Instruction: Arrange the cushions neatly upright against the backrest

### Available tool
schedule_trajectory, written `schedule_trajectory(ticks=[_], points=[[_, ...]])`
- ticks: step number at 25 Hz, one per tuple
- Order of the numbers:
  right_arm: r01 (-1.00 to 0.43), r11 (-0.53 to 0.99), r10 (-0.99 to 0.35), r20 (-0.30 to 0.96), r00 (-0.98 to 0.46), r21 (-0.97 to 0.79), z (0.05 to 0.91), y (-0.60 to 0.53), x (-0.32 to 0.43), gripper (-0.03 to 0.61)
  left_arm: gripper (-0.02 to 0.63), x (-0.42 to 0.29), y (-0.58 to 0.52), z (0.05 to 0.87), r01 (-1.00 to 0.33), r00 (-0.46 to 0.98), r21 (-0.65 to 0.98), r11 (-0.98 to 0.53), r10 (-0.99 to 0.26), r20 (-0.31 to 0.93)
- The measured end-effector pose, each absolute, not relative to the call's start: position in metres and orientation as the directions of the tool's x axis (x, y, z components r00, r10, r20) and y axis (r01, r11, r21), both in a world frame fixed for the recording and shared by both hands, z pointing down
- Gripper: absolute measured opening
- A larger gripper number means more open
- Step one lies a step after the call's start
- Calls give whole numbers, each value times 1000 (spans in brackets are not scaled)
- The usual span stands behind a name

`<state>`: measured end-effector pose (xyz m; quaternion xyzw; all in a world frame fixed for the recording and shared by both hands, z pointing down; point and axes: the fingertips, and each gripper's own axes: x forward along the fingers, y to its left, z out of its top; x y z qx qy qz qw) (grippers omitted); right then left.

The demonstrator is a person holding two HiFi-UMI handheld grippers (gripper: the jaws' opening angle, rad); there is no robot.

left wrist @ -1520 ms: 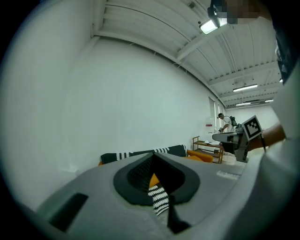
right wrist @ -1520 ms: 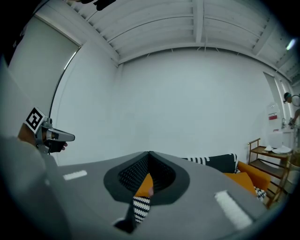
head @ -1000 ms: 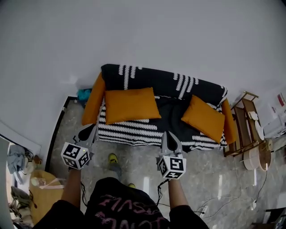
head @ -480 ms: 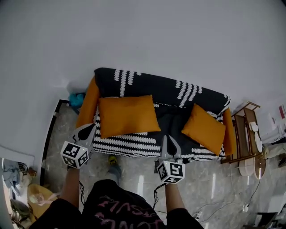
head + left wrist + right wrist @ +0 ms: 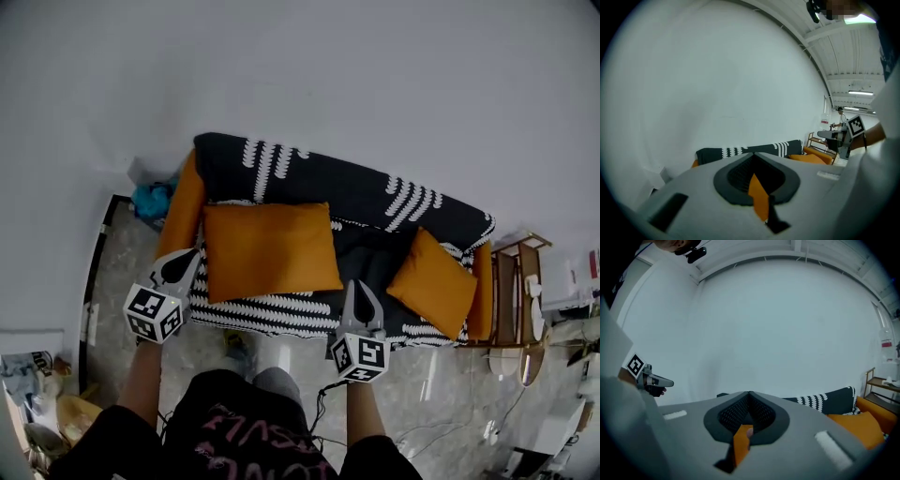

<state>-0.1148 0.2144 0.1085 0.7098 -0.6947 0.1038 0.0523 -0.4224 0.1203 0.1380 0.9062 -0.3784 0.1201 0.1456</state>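
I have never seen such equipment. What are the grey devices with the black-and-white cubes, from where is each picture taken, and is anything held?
There is no robot: a person carries two hand-held, two-jaw grippers. The head view comes from a camera on the person's head, looking down on the left gripper and right gripper; the cubes belong to them. Each gripper view comes from a camera riding on that gripper, looking along its jaws. Ahead stands a sofa with a large cushion and a small cushion, both orange, on its seat. Both grippers are shut and empty.

closed left gripper (image 5: 752,154) points toward the sofa backrest (image 5: 715,153).
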Motion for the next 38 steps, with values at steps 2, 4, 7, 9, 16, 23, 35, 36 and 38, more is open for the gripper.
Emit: schedule_trajectory(ticks=[2,4,7,9,16,23,35,36,38], points=[[-999,-30,-967,254,18,-45,119,199,-111,12,-5,-424,105,152,-727,678,186,-661,-647,350],[-999,-34,-958,287,23,-31,132,185,-107,12,-5,-426,93,166,-733,670,198,-650,-642,372],[-1000,-21,-946,323,13,-22,150,167,-105,12,-5,-427,80,186,-739,662,210,-640,-633,402],[-1000,-4,-941,338,-5,-25,162,155,-104,12,-5,-425,70,199,-741,658,216,-635,-627,417],[-997,26,-909,413,-51,-66,224,120,-86,13,-3,-415,48,248,-769,627,245,-590,-623,468],[-993,56,-870,482,-100,-104,287,81,-64,14,-3,-401,25,303,-803,584,253,-539,-630,511],[-982,104,-772,609,-180,-157,410,33,-26,56,16,-381,-6,392,-847,523,275,-455,-623,582],[-981,108,-763,619,-187,-163,419,29,-25,59,33,-380,-8,401,-849,519,273,-452,-617,591],[-978,116,-743,639,-200,-170,438,23,-23,94,69,-378,-11,419,-854,509,274,-441,-608,609]])
